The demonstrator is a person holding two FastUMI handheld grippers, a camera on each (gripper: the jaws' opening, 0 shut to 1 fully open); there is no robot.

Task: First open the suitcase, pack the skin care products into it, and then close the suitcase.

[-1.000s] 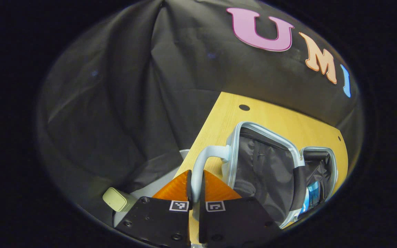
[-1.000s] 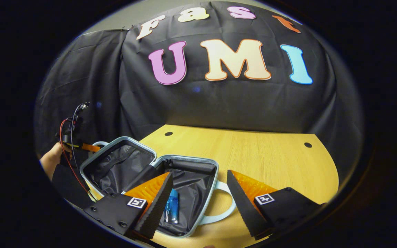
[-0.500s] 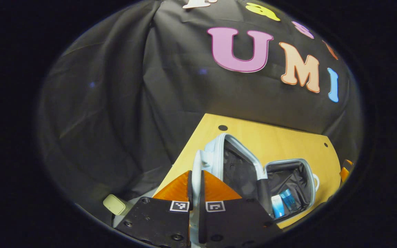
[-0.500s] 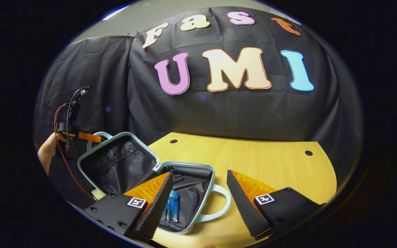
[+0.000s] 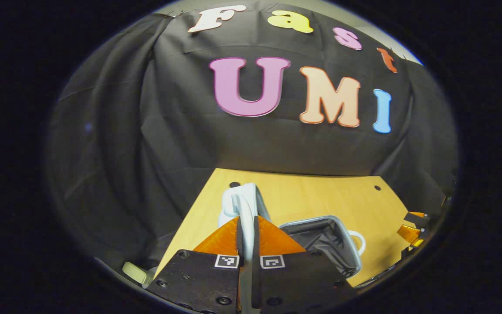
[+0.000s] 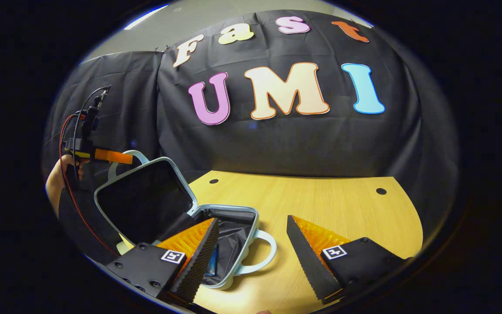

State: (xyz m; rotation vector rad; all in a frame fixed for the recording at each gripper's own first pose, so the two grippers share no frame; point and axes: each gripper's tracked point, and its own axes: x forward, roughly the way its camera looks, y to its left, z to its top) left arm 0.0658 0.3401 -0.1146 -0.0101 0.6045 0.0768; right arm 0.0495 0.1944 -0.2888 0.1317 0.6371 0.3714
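On the wooden table [image 6: 320, 209], at about 8 o'clock in the right gripper view, sits the suitcase [image 6: 233, 244], a small pale hard shell with rounded corners and a dark fabric lining. Its base lies flat with a looped handle [image 6: 264, 253] pointing toward 4 o'clock; its lid [image 6: 142, 200] stands tilted up at 9 o'clock, hinged along the base's left edge. A blue bottle [image 6: 212, 264] lies inside the base, mostly hidden behind the right gripper's [image 6: 251, 257] near finger. That gripper hovers with jaws spread wide, holding nothing. At 9 o'clock a hand [image 6: 61, 174] holds the left gripper [image 6: 118, 158], pinched on the lid's handle [image 6: 127, 156]. In the left gripper view, the left gripper [image 5: 246, 231] is clamped on that smooth pale loop [image 5: 244, 205], with the base [image 5: 325, 237] at 4 o'clock. A small cream box [image 5: 135, 272] lies at 7 o'clock, off the table.
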